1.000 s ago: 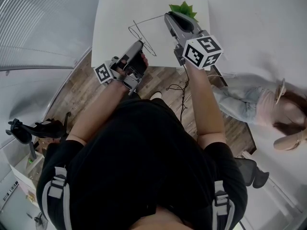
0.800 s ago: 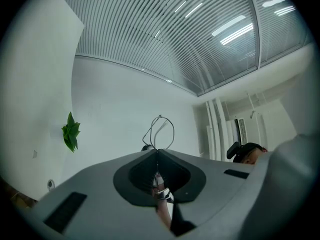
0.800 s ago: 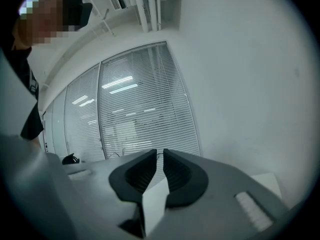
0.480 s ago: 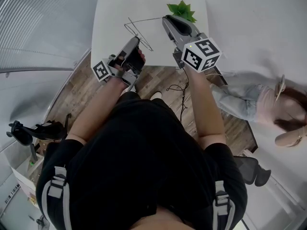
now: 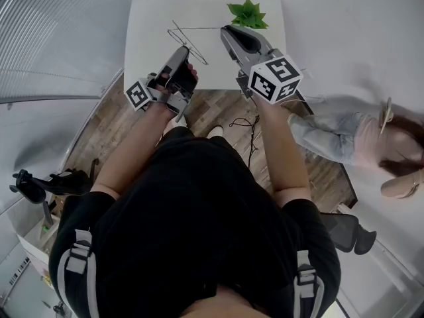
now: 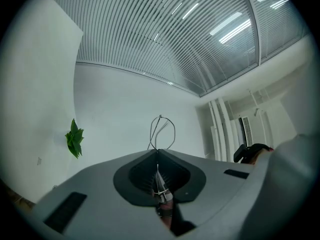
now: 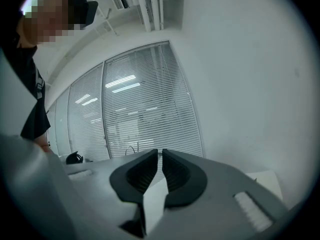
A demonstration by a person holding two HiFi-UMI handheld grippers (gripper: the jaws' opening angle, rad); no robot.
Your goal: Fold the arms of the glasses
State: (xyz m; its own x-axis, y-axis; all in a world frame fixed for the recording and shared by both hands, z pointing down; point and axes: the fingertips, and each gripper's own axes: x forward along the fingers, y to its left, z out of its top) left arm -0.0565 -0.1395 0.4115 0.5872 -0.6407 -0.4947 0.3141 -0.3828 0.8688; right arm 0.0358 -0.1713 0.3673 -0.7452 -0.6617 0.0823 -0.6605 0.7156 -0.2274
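Thin wire-frame glasses hang over the white table, and my left gripper is shut on the frame. In the left gripper view the wire runs up from the closed jaws to the lens loops. One long arm of the glasses reaches right towards my right gripper. In the right gripper view the jaws leave a narrow slit. They have just been closing, and nothing shows between them.
A green plant stands at the table's far right corner, just beyond the right gripper. A cable lies on the wooden floor below the table's near edge. Another person is on the floor at the right.
The right gripper has shifted a little to the left, towards the glasses arm. The left gripper still holds the frame in about the same place.
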